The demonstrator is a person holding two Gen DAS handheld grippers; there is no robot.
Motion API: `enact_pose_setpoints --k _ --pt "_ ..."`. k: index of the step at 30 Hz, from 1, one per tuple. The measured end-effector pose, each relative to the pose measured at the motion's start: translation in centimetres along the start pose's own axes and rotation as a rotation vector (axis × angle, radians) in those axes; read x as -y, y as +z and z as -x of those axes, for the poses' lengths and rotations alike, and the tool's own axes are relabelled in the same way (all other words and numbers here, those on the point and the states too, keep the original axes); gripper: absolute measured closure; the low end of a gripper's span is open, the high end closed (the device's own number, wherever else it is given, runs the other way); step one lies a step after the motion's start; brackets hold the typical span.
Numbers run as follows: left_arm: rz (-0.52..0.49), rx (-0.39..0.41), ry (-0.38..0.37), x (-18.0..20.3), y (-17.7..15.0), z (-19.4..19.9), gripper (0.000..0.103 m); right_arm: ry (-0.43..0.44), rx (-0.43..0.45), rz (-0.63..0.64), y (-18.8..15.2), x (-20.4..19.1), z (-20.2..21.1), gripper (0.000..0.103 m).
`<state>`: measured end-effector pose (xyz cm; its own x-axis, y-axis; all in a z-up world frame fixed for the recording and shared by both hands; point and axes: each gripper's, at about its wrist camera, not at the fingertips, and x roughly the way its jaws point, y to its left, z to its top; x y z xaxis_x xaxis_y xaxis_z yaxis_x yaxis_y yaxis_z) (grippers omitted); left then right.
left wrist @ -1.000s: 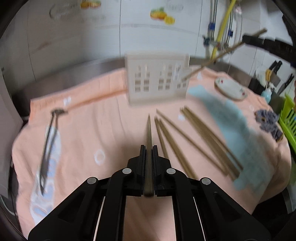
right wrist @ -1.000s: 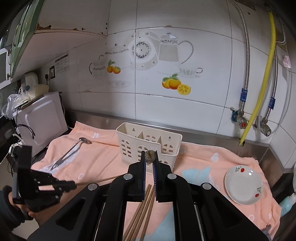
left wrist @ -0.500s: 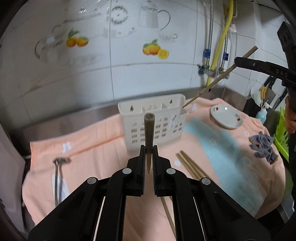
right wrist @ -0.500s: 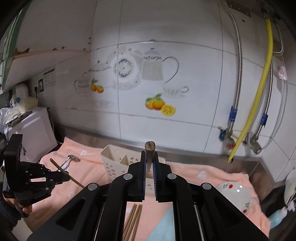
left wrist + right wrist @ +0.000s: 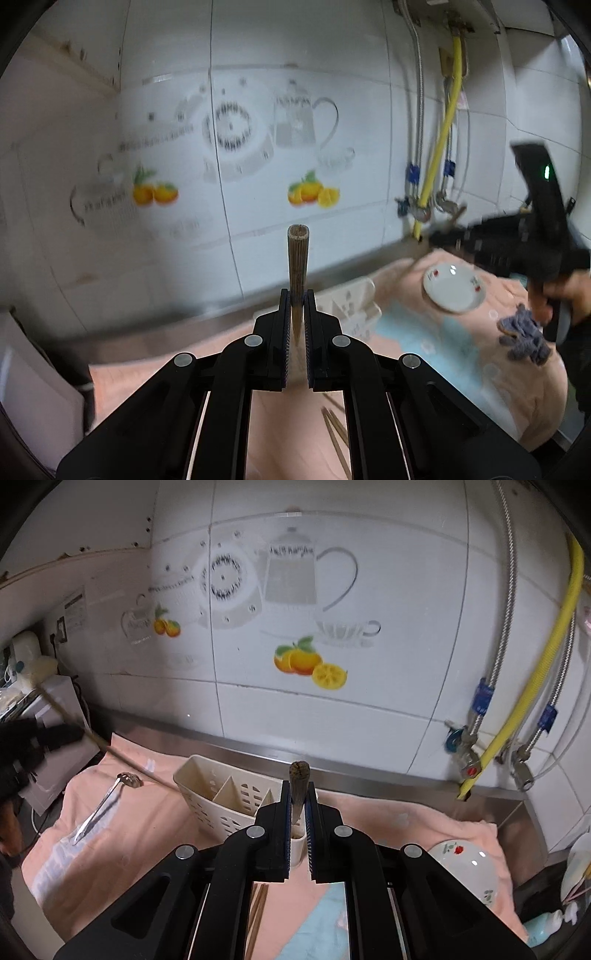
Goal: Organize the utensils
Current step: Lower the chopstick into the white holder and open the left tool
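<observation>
- Our left claw (image 5: 295, 314) is clamped on a chopstick (image 5: 297, 266).
- Our right claw (image 5: 298, 805) grips another chopstick (image 5: 299, 786) above the white utensil caddy (image 5: 221, 794).

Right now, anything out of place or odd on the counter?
Mostly tidy. Loose chopsticks lie on the pink towel instead of in the white caddy, and metal tongs lie at the towel's left end. Nothing spilled or visibly damaged.
</observation>
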<state>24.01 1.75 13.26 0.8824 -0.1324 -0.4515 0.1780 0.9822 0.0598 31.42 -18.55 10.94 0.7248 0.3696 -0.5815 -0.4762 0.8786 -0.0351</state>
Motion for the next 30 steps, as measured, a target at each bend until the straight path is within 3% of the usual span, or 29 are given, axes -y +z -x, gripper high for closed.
enact_pose_setpoints --k 8,13,20,26,30 --pt "0.058 -0.056 0.017 -2.5 1.6 -4.3 0.097 0.012 -0.027 -0.010 0.0 0.2 -2.1 0.096" --pt "0.032 -0.009 0.022 -2.5 3.1 -2.8 0.097 0.009 -0.032 -0.012 0.2 0.6 -2.7 0.096" --pt "0.043 0.045 0.021 -2.4 5.2 -2.3 0.097 -0.012 -0.110 0.026 -0.9 -0.2 -5.6 0.096" --pt "0.116 -0.035 -0.006 -3.4 3.5 -6.2 0.097 -0.033 -0.109 0.048 -1.5 -0.6 -5.6 0.093" --pt "0.146 -0.088 -0.011 -4.0 1.9 -8.3 0.097 -0.041 -0.085 0.050 -1.6 -0.3 -4.8 0.083"
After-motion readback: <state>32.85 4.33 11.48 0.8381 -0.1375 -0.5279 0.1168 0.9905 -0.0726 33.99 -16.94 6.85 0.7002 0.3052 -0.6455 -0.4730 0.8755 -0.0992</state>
